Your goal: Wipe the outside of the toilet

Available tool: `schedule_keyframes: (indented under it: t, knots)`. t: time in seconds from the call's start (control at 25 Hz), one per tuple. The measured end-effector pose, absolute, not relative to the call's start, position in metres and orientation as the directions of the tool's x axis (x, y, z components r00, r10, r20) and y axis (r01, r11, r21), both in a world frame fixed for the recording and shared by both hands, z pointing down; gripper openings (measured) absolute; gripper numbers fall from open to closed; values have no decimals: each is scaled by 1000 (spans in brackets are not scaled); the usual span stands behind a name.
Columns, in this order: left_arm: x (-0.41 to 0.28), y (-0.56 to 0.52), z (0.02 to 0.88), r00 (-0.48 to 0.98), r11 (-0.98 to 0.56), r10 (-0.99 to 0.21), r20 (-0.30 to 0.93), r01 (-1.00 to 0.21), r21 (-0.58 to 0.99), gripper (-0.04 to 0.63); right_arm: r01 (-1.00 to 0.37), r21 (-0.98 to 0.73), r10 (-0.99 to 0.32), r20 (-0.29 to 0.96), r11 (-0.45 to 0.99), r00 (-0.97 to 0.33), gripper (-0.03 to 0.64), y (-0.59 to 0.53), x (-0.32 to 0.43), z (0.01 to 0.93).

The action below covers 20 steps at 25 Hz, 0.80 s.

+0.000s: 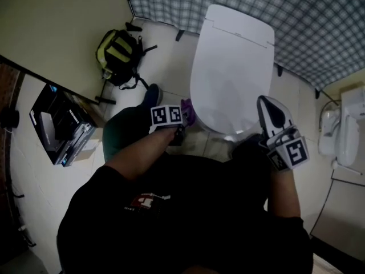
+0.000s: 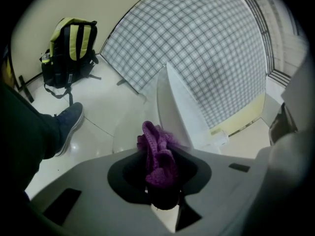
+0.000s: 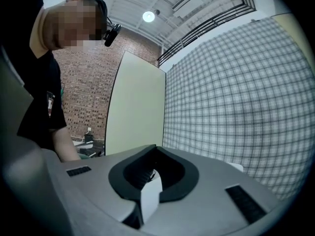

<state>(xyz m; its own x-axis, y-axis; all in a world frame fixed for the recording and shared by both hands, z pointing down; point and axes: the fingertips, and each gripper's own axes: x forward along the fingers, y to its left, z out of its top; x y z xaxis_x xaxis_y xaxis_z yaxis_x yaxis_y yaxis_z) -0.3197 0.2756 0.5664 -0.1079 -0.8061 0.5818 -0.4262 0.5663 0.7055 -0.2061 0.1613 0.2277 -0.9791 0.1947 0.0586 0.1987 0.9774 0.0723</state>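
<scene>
1. Head view: the white toilet (image 1: 231, 73) stands dead ahead with its lid down, long axis running away from the person toward the plaid wall (image 1: 319, 21). The left gripper (image 1: 181, 124) sits low at the bowl's left flank with a purple cloth (image 1: 188, 112) bunched at its tip, just beside the porcelain. The right gripper (image 1: 269, 108) is at the bowl's right front, its jaws drawn to a point with nothing in them. By my read the left does the wiping: it is the one with the cloth, and the bowl's side lies just ahead and to the right of its jaws. A yellow-and-black backpack (image 1: 118, 56) sits on the floor well off to the left, out of the way. Another white fixture (image 1: 342, 136) stands at far right.

2. Left gripper view: here are the jaws, clamped tight on the purple cloth (image 2: 158, 156), which sticks up past the tips. The toilet (image 2: 179, 112) rises just beyond and slightly right, lid edge angled upward. I cannot tell whether the cloth touches it. A dark shoe (image 2: 69, 124) and the backpack (image 2: 69, 45) lie left, clear of the sweep.

3. Right gripper view: the jaws (image 3: 151, 178) are closed, gripping nothing. This gripper points up and away at the plaid wall (image 3: 236, 92) and a pale partition (image 3: 135, 107), so it is no help to the wipe from here.
</scene>
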Motion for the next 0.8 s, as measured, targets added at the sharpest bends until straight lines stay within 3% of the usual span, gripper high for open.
schedule_keyframes:
  t: [0.28, 0.56, 0.8]
  knots:
    - [-347, 270, 637, -135, 643, -758, 638, -315, 698, 77, 163, 79, 146, 185, 983, -972, -11, 135, -217, 256]
    - [-365, 262, 710, -3, 653, -699, 715, -410, 637, 81, 143, 84, 120, 239, 986, -964, -11, 113, -240, 266]
    - [-361, 270, 670, -1, 638, -683, 730, -488, 596, 83, 155, 66, 141, 181, 986, -973, -11, 122, -238, 258]
